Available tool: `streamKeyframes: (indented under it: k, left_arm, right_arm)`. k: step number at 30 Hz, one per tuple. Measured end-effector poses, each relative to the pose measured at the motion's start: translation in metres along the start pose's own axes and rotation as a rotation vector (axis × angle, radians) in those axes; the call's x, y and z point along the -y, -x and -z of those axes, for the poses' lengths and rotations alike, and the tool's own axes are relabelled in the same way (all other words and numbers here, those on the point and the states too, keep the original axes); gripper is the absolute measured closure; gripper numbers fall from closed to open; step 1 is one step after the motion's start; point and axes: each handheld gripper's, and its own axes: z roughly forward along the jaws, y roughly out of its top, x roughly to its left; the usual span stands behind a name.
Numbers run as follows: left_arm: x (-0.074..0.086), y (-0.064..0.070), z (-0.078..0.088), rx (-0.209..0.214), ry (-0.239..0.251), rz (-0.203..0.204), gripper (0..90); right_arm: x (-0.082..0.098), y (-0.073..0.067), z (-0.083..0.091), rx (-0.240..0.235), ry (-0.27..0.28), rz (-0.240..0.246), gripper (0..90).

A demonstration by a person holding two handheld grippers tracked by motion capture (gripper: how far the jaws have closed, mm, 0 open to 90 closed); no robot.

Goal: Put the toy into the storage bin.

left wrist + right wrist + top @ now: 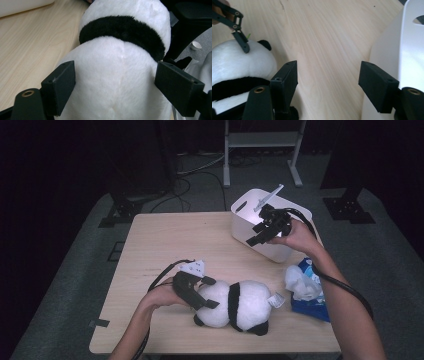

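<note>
A black-and-white panda plush (245, 305) lies on its side near the front of the wooden table (165, 245). My left gripper (210, 292) comes in from the left and is shut on its white head. In the left gripper view both pads (60, 85) press into the white fur of the panda (120, 55), one on each side. My right gripper (256, 234) is held in the air over the near wall of the white bin (245, 215). It stands open (328, 75) with nothing between its jaws, bare tabletop below and the bin wall (409, 50) to its right.
A blue packet with crumpled white material (306, 292) lies at the table's right edge, just right of the panda. Behind the table stand a white frame (262, 140) and black stands, with cables on the grey floor. The table's left half is bare wood.
</note>
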Motion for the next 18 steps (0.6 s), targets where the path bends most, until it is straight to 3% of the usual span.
streamKeyframes:
  k: [18]
  left_arm:
    - [0.001,0.0,0.0,-0.001,0.006,0.004,16.2]
  right_arm:
    - [-0.016,0.034,-0.003,0.052,-0.027,-0.035,32.6]
